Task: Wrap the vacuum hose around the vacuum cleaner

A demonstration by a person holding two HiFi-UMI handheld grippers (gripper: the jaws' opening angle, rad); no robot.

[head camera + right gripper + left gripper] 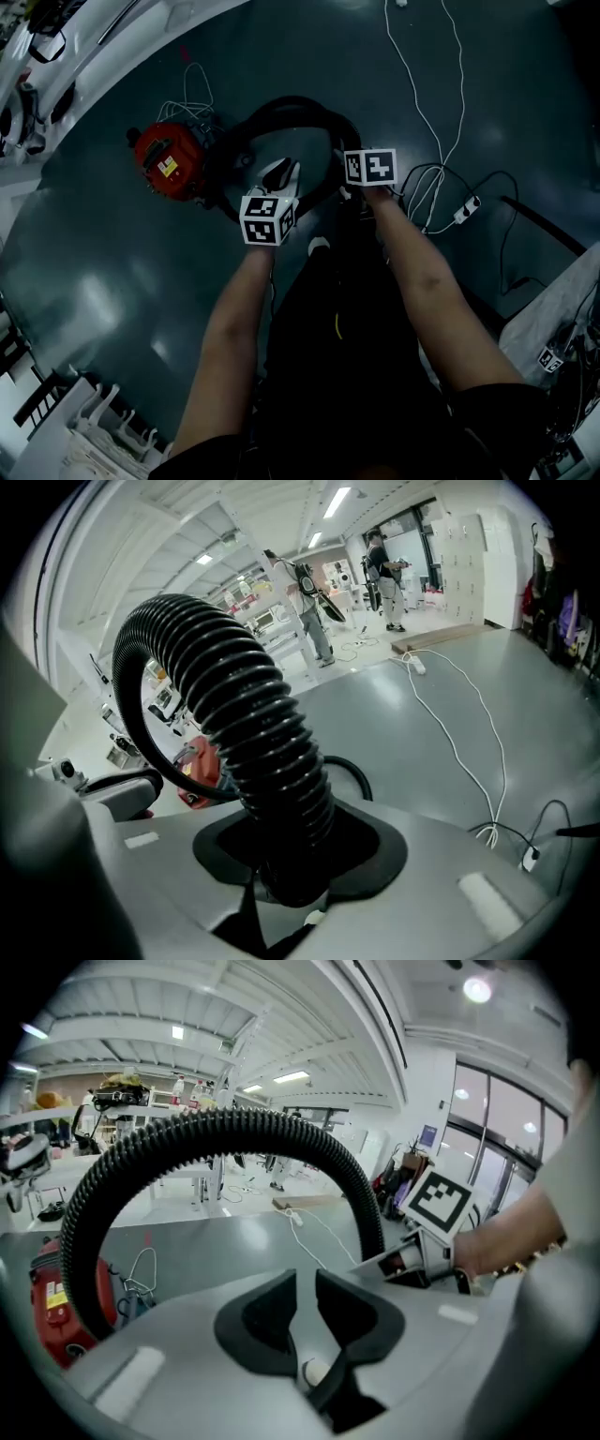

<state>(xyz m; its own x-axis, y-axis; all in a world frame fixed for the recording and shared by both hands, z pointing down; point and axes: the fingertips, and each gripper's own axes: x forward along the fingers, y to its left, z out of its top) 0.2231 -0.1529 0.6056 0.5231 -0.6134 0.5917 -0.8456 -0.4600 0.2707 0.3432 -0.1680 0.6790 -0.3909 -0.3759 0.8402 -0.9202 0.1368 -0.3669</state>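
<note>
Right gripper: it is clenching the black ribbed vacuum hose, which is running up out of the jaws and bending over to the left.
Left gripper: its jaws are standing almost together with a thin slit between them, carrying nothing. The hose is arching over it without touching.
Vacuum cleaner: the red body is sitting on the dark floor, left of and beyond both grippers, with the hose's far end joining it.
What the next move is hinging on: I'd judge the loop is lying between the right jaws and the cleaner, so the held end needs carrying leftward round the body. The left gripper is the nearer one.
</note>
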